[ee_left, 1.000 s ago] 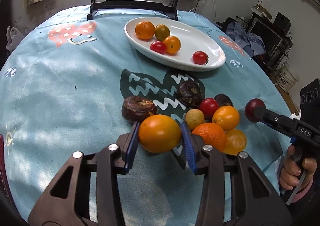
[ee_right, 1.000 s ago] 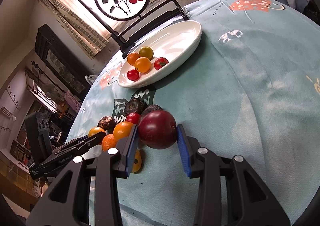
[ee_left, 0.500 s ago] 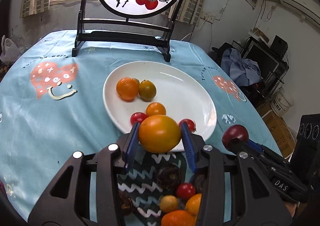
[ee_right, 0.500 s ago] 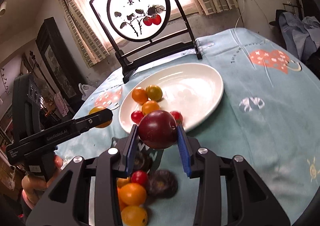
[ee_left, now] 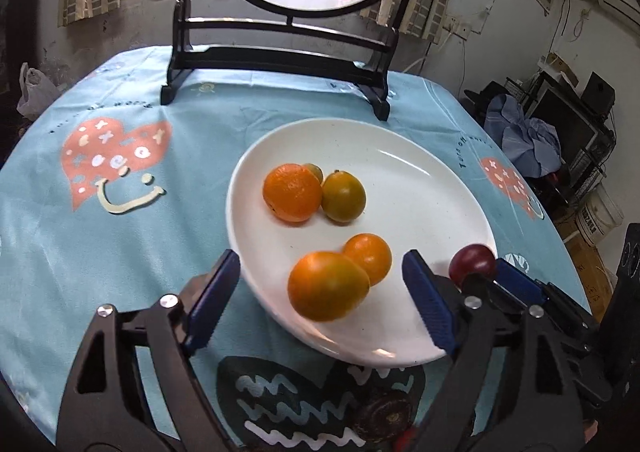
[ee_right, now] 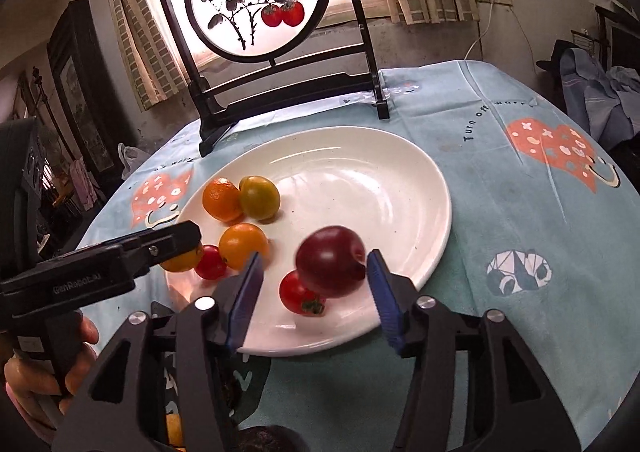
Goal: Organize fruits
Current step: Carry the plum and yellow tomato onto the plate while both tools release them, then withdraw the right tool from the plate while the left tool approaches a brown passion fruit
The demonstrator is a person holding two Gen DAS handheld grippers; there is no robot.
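Left gripper (ee_left: pixel 320 294): jaws spread wide, gripping nothing.
Orange tomato (ee_left: pixel 328 286): between the left jaws, touching neither, over the white plate (ee_left: pixel 432 188).
Right gripper (ee_right: pixel 314 294): jaws wide apart, gripping nothing.
Plum (ee_right: pixel 331 261): between the right jaws, blurred, over the plate, just above a red cherry tomato (ee_right: pixel 301 297).
Tabletop (ee_left: pixel 120 252): blue patterned cloth under the plate.

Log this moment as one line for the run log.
left gripper: open, orange fruit released | right gripper: open, dark red fruit released | both over white plate
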